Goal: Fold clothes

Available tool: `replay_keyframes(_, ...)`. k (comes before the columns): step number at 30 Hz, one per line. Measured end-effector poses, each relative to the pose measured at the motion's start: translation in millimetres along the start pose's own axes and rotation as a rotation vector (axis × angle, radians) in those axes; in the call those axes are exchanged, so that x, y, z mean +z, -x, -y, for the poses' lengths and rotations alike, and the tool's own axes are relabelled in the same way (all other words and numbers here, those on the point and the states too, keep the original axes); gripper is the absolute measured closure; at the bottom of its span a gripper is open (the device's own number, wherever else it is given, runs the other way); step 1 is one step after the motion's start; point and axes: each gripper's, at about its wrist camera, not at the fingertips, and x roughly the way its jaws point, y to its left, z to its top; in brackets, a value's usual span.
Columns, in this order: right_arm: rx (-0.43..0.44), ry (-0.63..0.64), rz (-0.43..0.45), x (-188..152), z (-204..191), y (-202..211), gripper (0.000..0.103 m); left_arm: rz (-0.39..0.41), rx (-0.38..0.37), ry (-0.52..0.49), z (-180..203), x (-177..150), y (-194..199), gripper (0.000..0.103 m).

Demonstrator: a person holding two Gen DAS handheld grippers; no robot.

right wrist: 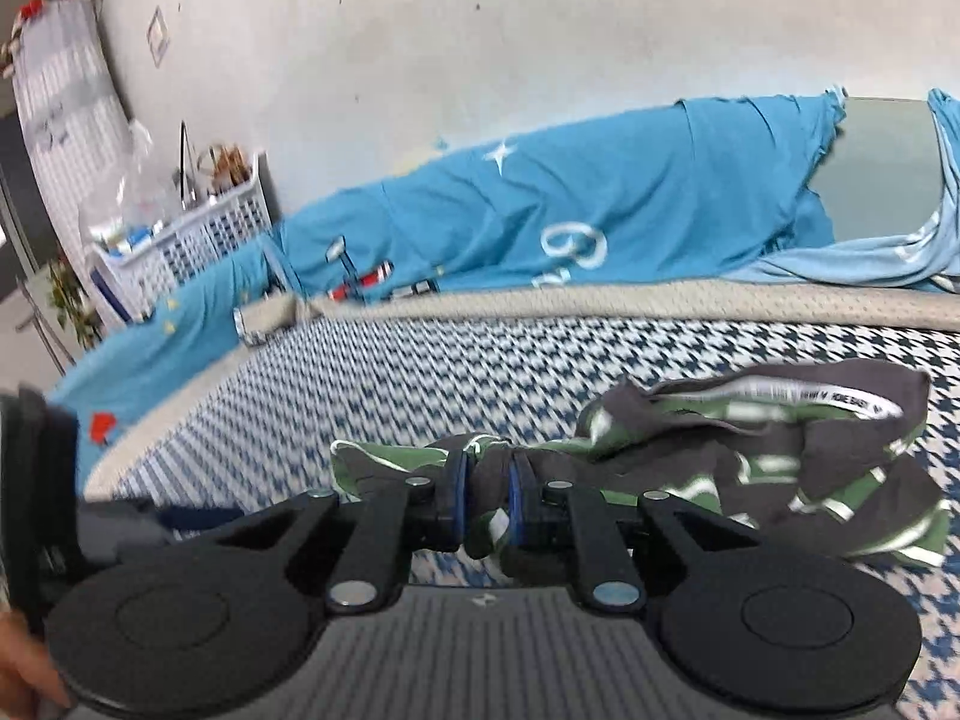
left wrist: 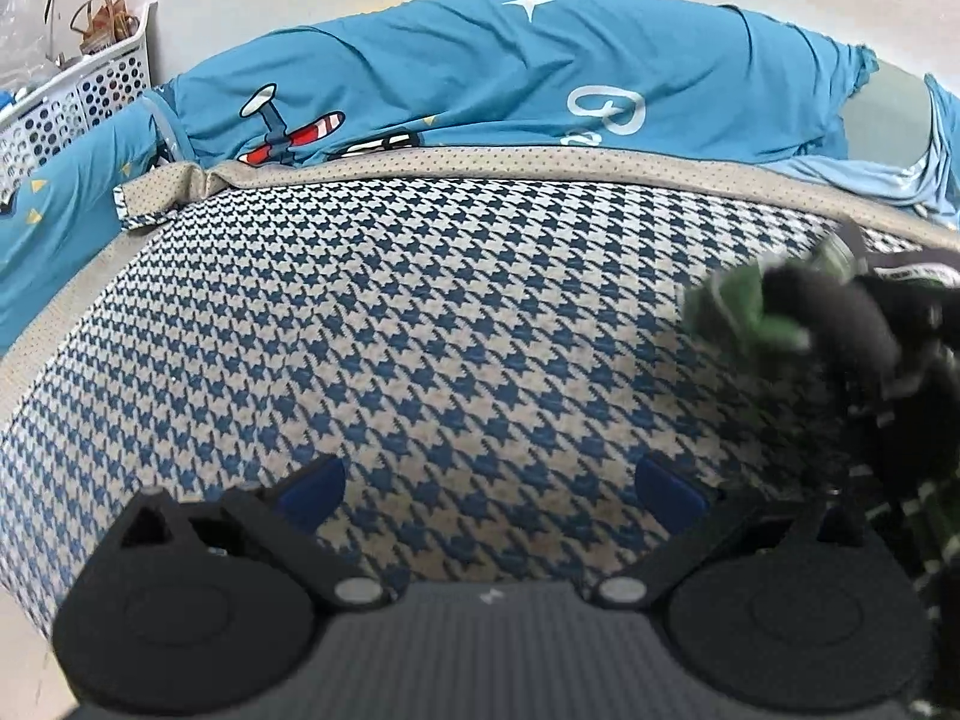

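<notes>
Right now the right claw [right wrist: 487, 495] is pinching a bunched fold of the garment [right wrist: 780, 456], a dark grey piece with green and white stripes and a white printed tape along its neckband. In the right wrist view its blue pads [right wrist: 459, 495] press the cloth from both sides, and the rest of the garment trails away toward 3 o'clock, crumpled on the houndstooth blanket [right wrist: 420, 372].

The left claw [left wrist: 491, 489] is spread wide with nothing between its blue fingertips [left wrist: 315, 489]; it hangs over bare blanket. In the left wrist view the garment shows blurred at 3 o'clock, near the frame's edge, with dark parts of the right claw beside it.

Beyond the blanket's beige border, at 12 o'clock, lies a blue cartoon-print sheet [left wrist: 480, 72] against a white wall [right wrist: 480, 30]. A white perforated basket [left wrist: 78, 96] stands at 10 o'clock.
</notes>
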Motion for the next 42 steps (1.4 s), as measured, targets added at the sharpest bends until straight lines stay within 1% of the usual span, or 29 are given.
replay_keyframes(7, 0.033, -0.032, 0.041, 14, -4, -18, 0.089, -0.005, 0.027, -0.011, -1, -1, -3, 0.000)
replay_keyframes(10, 0.053, -0.049, 0.044, 17, -5, -30, 0.089, -0.014, 0.047, -0.015, -3, -3, -6, 0.000)
replay_keyframes(13, 0.079, -0.059, 0.031, 15, -8, -44, 0.089, -0.031, 0.063, -0.011, -6, -5, -10, 0.000)
replay_keyframes(14, 0.087, -0.059, 0.011, 13, -11, -50, 0.088, -0.036, 0.069, -0.008, -8, -6, -12, 0.000)
replay_keyframes(15, 0.095, -0.059, -0.011, 11, -13, -55, 0.084, -0.041, 0.077, -0.002, -10, -6, -13, 0.000)
replay_keyframes(18, 0.103, -0.042, -0.075, 4, -20, -70, 0.080, -0.054, 0.103, 0.022, -17, -7, -15, 0.000)
replay_keyframes(19, 0.117, -0.041, -0.076, 3, -21, -69, 0.079, -0.056, 0.112, 0.033, -20, -7, -15, 0.000)
replay_keyframes(22, 0.164, -0.044, -0.073, 1, -23, -66, 0.069, -0.056, 0.136, 0.069, -29, -5, -14, 0.000)
replay_keyframes(23, 0.170, -0.044, -0.060, 3, -24, -63, 0.063, -0.055, 0.142, 0.082, -31, -4, -13, 0.000)
replay_keyframes(24, 0.175, -0.044, -0.045, 4, -24, -58, 0.061, -0.053, 0.144, 0.097, -33, -3, -12, 0.000)
replay_keyframes(28, 0.140, -0.040, 0.005, 11, -20, -42, 0.061, -0.026, 0.129, 0.136, -34, 1, -4, 0.000)
replay_keyframes(31, 0.081, -0.016, 0.025, 14, -13, -30, 0.061, -0.009, 0.069, 0.158, -30, 4, 1, 0.000)
replay_keyframes(39, -0.058, 0.004, 0.018, 8, 21, -3, 0.061, 0.018, -0.055, 0.144, 3, 9, 7, 0.000)
replay_keyframes(42, -0.106, 0.003, 0.011, 4, 37, 8, 0.061, 0.031, -0.089, 0.140, 15, 11, 6, 0.000)
